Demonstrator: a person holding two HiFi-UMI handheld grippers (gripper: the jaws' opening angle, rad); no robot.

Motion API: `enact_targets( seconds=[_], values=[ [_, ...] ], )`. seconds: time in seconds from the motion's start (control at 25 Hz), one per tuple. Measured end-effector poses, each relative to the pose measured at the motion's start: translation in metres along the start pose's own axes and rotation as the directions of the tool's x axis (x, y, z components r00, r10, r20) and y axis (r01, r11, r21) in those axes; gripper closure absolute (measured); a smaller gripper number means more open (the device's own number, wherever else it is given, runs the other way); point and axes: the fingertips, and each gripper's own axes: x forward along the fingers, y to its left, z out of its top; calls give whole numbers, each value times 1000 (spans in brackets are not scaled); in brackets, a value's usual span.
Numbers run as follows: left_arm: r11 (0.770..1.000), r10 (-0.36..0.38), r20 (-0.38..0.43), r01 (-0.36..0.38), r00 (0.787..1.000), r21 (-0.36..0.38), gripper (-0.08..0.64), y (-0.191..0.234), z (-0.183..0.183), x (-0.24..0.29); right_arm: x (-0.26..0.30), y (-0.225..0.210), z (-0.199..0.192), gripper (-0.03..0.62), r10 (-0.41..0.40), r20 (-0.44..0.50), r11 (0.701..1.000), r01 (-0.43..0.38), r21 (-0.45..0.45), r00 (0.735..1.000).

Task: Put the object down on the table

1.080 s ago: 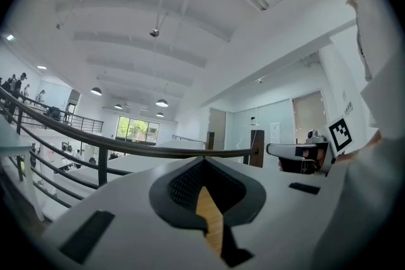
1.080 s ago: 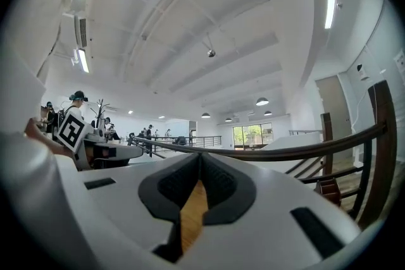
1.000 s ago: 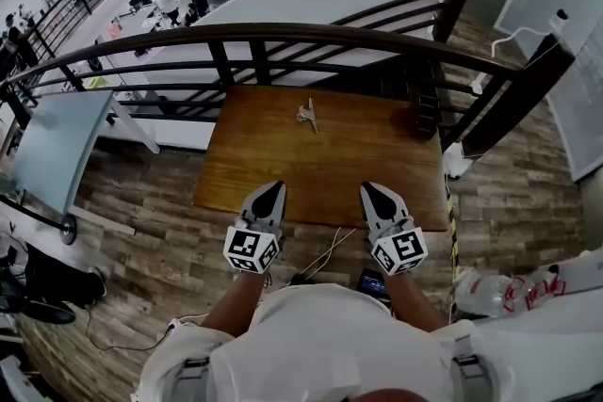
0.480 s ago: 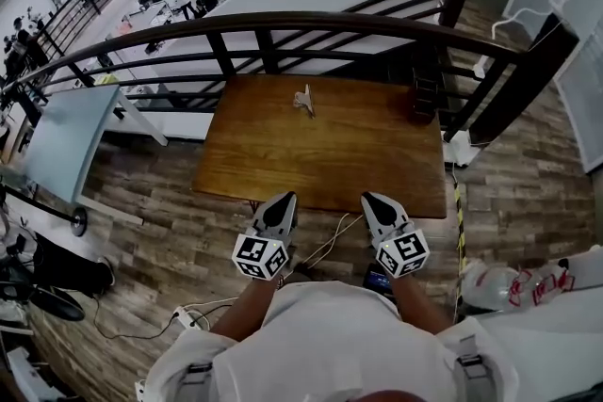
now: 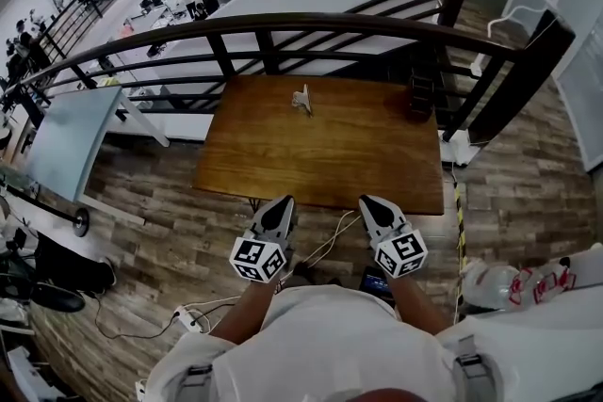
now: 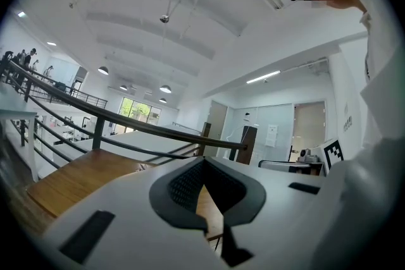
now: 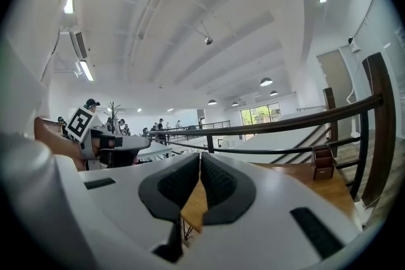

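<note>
Left gripper (image 5: 282, 201) and right gripper (image 5: 366, 201) — jaws clenched, nothing between them. The small pale object (image 5: 302, 99) rests on the counter (image 5: 363, 155), well ahead of both jaws — slightly nearer the left.

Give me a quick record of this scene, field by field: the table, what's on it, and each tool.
table: wooden, dark railing behind it
object: small pale thing lying near the table's far edge, touched by neither tool
other item: small dark holder at the far right corner
left tool: shut, empty, held close to the person
right tool: shut, empty, held close to the person
</note>
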Motion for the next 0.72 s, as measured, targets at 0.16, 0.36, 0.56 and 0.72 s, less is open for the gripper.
enact_targets(
  seconds=[0.16, 0.36, 0.56, 0.72],
  values=[
    [1000, -14, -18, 14, 1000, -1, 546, -9, -4, -3, -9, 5, 2, 566, 9, -3, 1000, -9, -12, 1000],
    [999, -25, -27, 24, 999, -24, 546, -15, -11, -9, -16, 9, -4, 566, 18, -11, 1000, -18, -4, 1000],
    [998, -36, -41, 34, 998, -44, 546, -19, -18, -17, -23, 12, -8, 566, 18, -9, 1000, -18, 22, 1000],
    [998, -35, -45, 32, 998, -50, 546, -21, -19, -22, -25, 15, -7, 566, 20, -7, 999, -20, 30, 1000]
  ],
)
